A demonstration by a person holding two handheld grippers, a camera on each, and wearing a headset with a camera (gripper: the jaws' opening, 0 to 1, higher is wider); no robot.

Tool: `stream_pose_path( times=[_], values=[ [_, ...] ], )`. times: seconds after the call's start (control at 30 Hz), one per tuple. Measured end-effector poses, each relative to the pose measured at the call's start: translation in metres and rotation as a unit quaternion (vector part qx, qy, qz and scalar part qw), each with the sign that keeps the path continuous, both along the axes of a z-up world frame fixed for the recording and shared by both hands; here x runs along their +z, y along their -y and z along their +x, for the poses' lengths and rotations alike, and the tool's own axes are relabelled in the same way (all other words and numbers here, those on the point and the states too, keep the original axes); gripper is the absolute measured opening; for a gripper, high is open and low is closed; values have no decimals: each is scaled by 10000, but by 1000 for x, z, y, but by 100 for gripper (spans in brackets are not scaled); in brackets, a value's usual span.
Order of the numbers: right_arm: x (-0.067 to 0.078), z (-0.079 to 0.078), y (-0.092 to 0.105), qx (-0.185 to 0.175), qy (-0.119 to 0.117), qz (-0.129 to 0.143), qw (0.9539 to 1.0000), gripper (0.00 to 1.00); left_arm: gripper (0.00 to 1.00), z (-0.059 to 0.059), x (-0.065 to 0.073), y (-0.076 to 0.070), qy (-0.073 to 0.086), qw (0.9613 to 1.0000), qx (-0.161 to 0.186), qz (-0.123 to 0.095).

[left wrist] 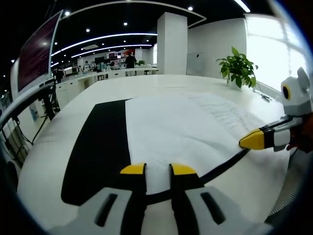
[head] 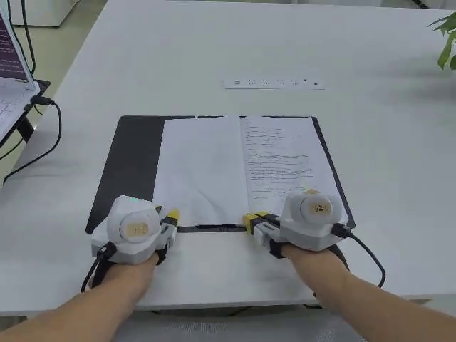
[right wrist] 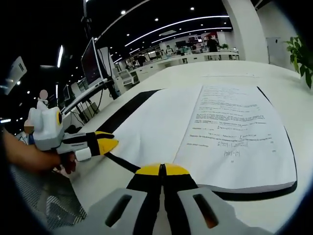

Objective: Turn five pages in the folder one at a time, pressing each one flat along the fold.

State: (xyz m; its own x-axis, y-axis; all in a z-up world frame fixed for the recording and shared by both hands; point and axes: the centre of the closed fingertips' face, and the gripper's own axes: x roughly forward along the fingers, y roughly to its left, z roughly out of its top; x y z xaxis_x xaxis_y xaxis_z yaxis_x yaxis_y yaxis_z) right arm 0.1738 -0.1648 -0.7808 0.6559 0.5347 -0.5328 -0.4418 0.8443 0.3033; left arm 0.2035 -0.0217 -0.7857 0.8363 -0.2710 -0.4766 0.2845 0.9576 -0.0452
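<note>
A black folder lies open on the white table. Its left page is blank and its right page is printed; both lie flat. My left gripper sits at the near edge of the blank page, its yellow tips a little apart with nothing between them. My right gripper rests at the near end of the fold, its tips pressed together and empty, just short of the printed page. Each gripper faces the other: the right gripper, the left gripper.
A laptop with a black cable stands at the far left. A socket strip is set in the table beyond the folder. A potted plant is at the far right. The table's front edge runs just under my hands.
</note>
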Motion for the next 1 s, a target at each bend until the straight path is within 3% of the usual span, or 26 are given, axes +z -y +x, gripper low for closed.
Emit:
stream_pose_path(
  times=[0.1,0.13,0.17,0.23,0.3,0.63,0.8,1.0],
  values=[
    [-1,-10,-1,29,-249,156,9996,0,17,0,0,0,-5,10000,-2,13],
    [-8,-20,-1,54,-636,122,9979,0,17,0,0,0,-7,10000,-1,12],
    [-10,-24,-1,107,-707,82,9974,0,17,0,0,0,-12,10000,1,11],
    [-5,-23,1,31,-519,160,9985,0,17,0,0,0,-15,10000,1,15],
    [-1,-26,3,-121,-668,337,9971,0,17,1,0,1,-14,10000,11,7],
    [31,-31,9,-305,-554,599,9962,0,17,3,0,2,-145,9999,36,61],
    [42,-33,23,-436,-407,573,9966,0,17,3,0,3,-351,9992,19,172],
    [50,-33,45,-689,-329,431,9962,0,30,-4,3,11,-850,9963,-78,78]
  ],
)
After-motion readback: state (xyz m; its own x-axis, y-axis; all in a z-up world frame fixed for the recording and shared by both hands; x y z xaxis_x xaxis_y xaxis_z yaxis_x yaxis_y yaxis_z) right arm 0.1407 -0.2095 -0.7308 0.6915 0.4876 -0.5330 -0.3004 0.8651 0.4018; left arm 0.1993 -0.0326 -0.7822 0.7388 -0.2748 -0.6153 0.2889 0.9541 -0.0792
